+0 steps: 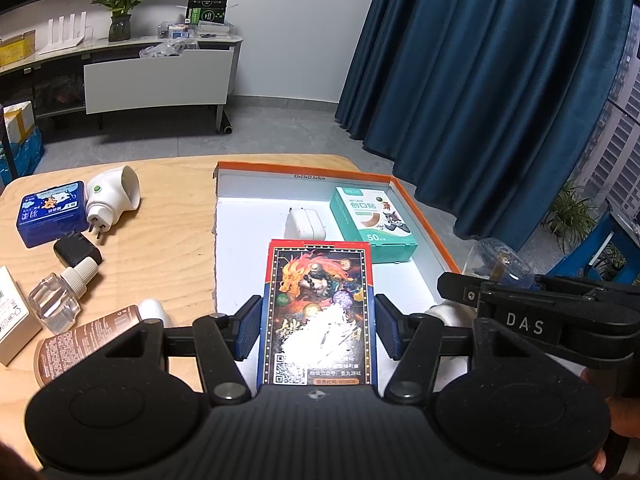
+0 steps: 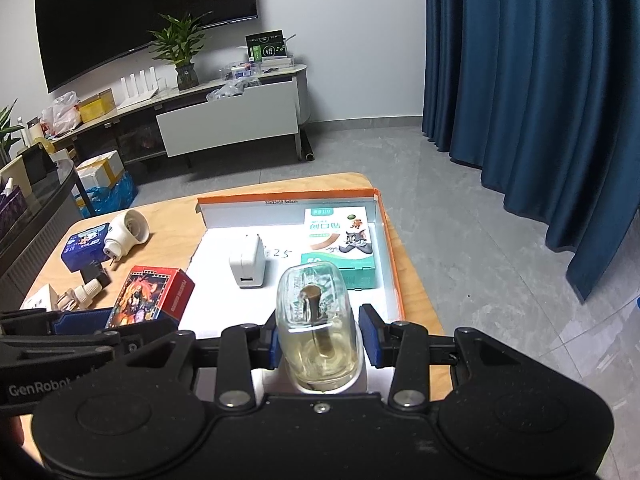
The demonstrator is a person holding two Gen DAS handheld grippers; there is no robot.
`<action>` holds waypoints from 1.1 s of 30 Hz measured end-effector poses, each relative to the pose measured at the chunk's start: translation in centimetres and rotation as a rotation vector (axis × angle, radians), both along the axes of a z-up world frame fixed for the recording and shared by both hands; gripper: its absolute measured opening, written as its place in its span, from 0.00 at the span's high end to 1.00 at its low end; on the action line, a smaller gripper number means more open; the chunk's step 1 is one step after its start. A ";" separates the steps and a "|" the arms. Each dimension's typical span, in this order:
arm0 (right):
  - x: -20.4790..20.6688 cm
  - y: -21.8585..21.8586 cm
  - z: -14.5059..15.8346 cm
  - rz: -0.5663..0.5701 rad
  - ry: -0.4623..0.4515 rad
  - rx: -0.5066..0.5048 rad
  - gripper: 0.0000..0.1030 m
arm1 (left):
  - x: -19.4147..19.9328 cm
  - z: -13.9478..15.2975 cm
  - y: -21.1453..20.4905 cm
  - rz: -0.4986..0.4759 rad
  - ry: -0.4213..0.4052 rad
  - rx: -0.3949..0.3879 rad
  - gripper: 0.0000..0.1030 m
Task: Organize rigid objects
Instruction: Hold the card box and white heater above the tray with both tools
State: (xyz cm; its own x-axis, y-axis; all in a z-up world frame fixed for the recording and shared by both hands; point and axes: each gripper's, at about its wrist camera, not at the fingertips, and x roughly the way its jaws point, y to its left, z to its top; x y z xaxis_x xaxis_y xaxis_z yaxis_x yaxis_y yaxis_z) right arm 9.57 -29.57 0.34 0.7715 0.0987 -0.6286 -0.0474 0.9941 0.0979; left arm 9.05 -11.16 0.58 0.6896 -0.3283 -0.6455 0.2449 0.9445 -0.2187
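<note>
My left gripper (image 1: 316,326) is shut on a red-and-blue card box (image 1: 318,312) and holds it over the near left part of the orange-rimmed white box (image 1: 424,220). My right gripper (image 2: 318,338) is shut on a clear refill bottle (image 2: 316,330) with yellowish liquid, over the box's near side. Inside the box lie a white charger (image 2: 248,264) and a green plaster box (image 2: 340,248). The card box also shows in the right wrist view (image 2: 154,294), with the left gripper's blue pads on it.
On the wooden table (image 1: 172,216) left of the box lie a blue tin (image 1: 52,212), a white plug-in vaporizer (image 1: 112,196), a black adapter (image 1: 76,250), a clear bottle (image 1: 60,296), a brown tube (image 1: 88,340) and a white carton (image 1: 12,320). Blue curtains (image 1: 480,80) hang at right.
</note>
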 end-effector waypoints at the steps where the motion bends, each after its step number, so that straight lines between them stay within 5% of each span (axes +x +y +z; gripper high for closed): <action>1: 0.0 0.0 0.0 0.000 0.001 0.000 0.54 | 0.0 0.0 0.0 0.000 0.001 -0.001 0.42; 33: 0.2 0.2 -0.4 -0.004 0.012 -0.002 0.54 | 0.1 -0.1 -0.1 -0.004 0.009 -0.005 0.42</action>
